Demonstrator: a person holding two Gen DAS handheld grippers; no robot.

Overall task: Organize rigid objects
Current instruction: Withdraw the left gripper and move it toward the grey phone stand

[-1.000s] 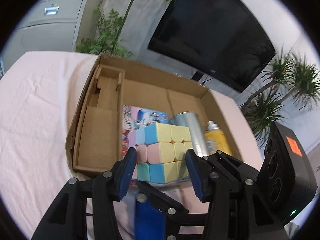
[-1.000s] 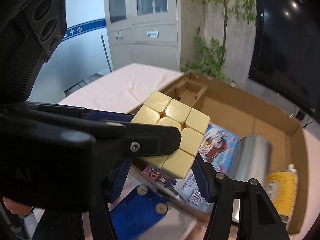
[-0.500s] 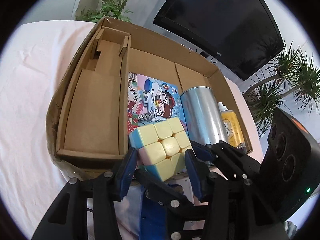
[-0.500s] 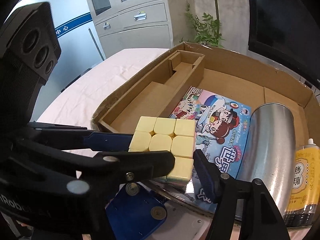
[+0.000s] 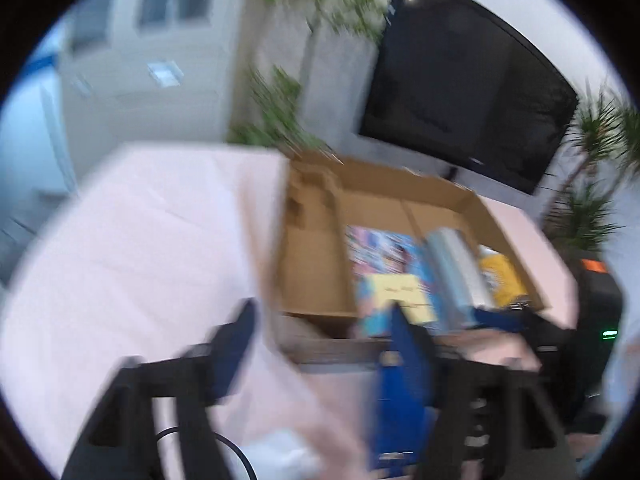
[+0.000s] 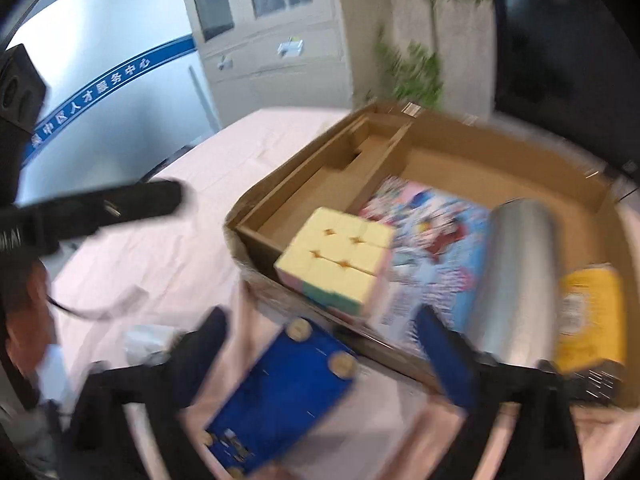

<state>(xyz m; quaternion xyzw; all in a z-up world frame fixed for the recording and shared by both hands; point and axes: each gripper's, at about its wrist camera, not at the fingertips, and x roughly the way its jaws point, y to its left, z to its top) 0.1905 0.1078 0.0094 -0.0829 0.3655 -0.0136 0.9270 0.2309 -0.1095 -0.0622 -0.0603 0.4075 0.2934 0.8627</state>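
A pastel puzzle cube (image 6: 336,260), yellow face up, lies in the cardboard box (image 6: 480,136) at its near wall, partly on a cartoon-printed flat box (image 6: 436,236). My right gripper (image 6: 326,348) hangs just in front of the box. Its jaws are opening wide and the cube is beyond the fingertips, untouched. The left wrist view is blurred. In it my left gripper (image 5: 320,340) is off to the left of the cube (image 5: 396,296), jaws opening with only tablecloth between them. One left finger (image 6: 120,208) shows in the right wrist view.
A silver can (image 6: 520,280) and a yellow bottle (image 6: 588,320) lie at the box's right side. A cardboard insert (image 6: 320,192) fills its left side. Pink tablecloth (image 5: 140,240) spreads to the left. A person's sleeve (image 6: 24,320) is at the left edge. A black screen (image 5: 460,92) stands behind.
Both grippers let go of the cube and opened wide. The cube now rests in the box. The left gripper swung away to the left, and the right one drew back a little.
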